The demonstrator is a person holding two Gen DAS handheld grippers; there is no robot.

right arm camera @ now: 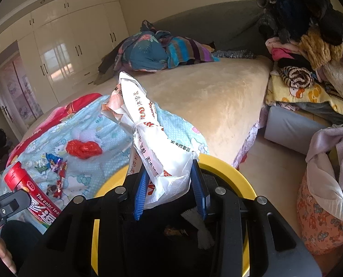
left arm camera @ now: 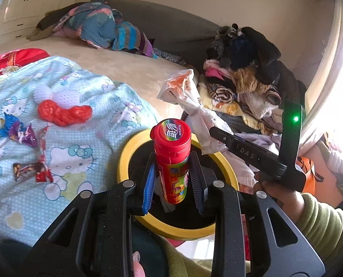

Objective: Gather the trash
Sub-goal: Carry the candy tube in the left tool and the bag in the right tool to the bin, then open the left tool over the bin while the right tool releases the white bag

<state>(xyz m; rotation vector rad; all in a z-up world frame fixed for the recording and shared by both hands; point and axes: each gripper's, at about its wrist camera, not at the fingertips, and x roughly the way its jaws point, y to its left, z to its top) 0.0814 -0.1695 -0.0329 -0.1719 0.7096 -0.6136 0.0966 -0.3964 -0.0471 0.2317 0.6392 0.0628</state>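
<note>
My left gripper (left arm camera: 172, 177) is shut on a red candy tube (left arm camera: 172, 159) with a rainbow lid, held upright over the yellow-rimmed black bin (left arm camera: 122, 159). My right gripper (right arm camera: 169, 187) is shut on a crumpled white plastic bag (right arm camera: 148, 133) with red print, held above the same bin (right arm camera: 226, 168). The bag also shows in the left wrist view (left arm camera: 187, 97), and the tube in the right wrist view (right arm camera: 32, 194). A red crumpled bag (left arm camera: 64, 113) and several candy wrappers (left arm camera: 25, 152) lie on the Hello Kitty blanket (left arm camera: 79, 161).
The beige bed (right arm camera: 217, 101) stretches behind, with bundled bedding (right arm camera: 153, 50) at its far end. A pile of clothes (right arm camera: 310, 46) stands at the right. A fabric laundry basket (right arm camera: 321, 219) stands on the floor at the right. White wardrobes (right arm camera: 62, 46) line the far wall.
</note>
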